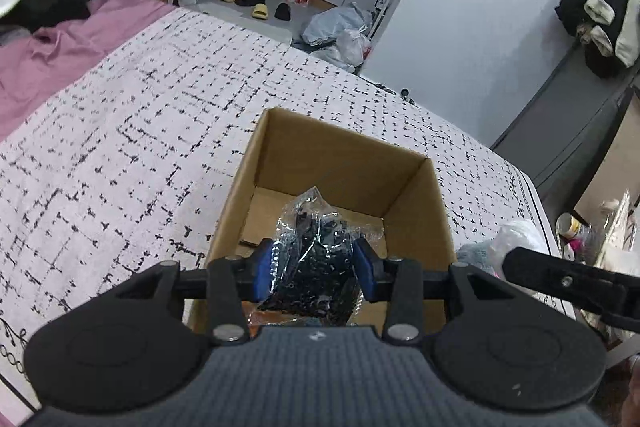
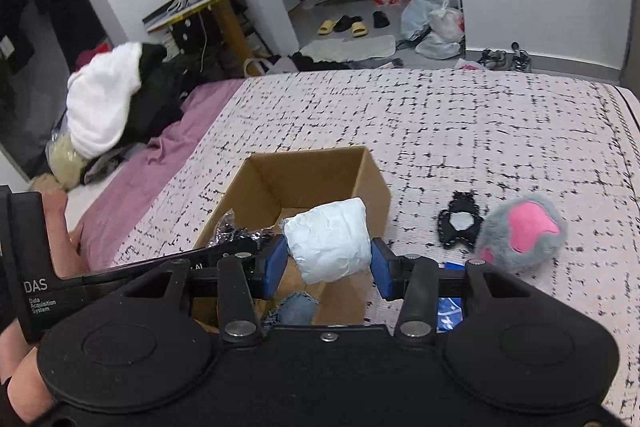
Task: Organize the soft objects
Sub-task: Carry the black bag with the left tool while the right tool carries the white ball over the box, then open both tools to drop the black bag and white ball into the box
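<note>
Sitting between left claw pads: plastic-wrapped black bundle.

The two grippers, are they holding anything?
Left gripper pinches a clear bag of dark stuff by its sides; right gripper pinches a white bundle by its sides.

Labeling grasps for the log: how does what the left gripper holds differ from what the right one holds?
The left gripper holds a clear crinkly plastic bag with dark contents; the right gripper holds a white, opaque, wrinkled bundle. The bag is shiny and see-through; the bundle is matte. The bundle looks blocky, the bag irregular with a peaked top. Both are squeezed between blue pads and held over the cardboard box.
</note>
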`<action>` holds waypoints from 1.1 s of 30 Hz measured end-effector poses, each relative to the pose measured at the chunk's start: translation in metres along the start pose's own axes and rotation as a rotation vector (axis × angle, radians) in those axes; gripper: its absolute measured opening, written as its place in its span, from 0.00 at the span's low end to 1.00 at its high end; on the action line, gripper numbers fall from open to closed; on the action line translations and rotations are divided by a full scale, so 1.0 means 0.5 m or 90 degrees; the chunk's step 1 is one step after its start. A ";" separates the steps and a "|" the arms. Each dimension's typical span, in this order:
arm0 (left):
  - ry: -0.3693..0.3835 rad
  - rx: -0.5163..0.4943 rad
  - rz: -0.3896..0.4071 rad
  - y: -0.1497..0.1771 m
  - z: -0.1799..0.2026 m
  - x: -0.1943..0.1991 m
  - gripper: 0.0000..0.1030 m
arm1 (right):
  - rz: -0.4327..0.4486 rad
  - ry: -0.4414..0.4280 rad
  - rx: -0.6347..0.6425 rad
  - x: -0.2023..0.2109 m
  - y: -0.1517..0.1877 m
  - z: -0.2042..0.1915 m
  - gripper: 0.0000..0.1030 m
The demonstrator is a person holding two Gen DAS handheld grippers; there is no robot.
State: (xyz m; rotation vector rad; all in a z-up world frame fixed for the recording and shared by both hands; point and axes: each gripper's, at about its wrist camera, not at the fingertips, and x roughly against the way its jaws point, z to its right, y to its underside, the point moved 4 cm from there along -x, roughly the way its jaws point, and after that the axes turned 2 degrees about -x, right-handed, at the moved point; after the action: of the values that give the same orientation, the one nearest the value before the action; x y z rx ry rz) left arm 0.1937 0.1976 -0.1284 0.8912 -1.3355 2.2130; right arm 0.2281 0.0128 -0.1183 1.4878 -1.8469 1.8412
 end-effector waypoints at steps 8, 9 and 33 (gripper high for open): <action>0.019 0.056 0.005 -0.005 -0.029 0.015 0.42 | -0.032 0.017 0.037 -0.055 0.008 -0.032 0.43; 0.021 0.060 0.010 -0.008 -0.032 0.023 0.42 | -0.035 0.019 0.038 -0.058 0.008 -0.034 0.43; 0.006 0.066 0.045 -0.029 -0.066 0.148 0.92 | -0.078 0.077 0.068 -0.093 -0.021 -0.080 0.48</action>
State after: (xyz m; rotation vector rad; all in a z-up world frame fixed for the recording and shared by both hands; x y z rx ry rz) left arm 0.1396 0.2345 -0.0790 0.8809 -1.2765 2.3570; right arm 0.2378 0.0723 -0.1337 1.4524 -1.5900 1.9512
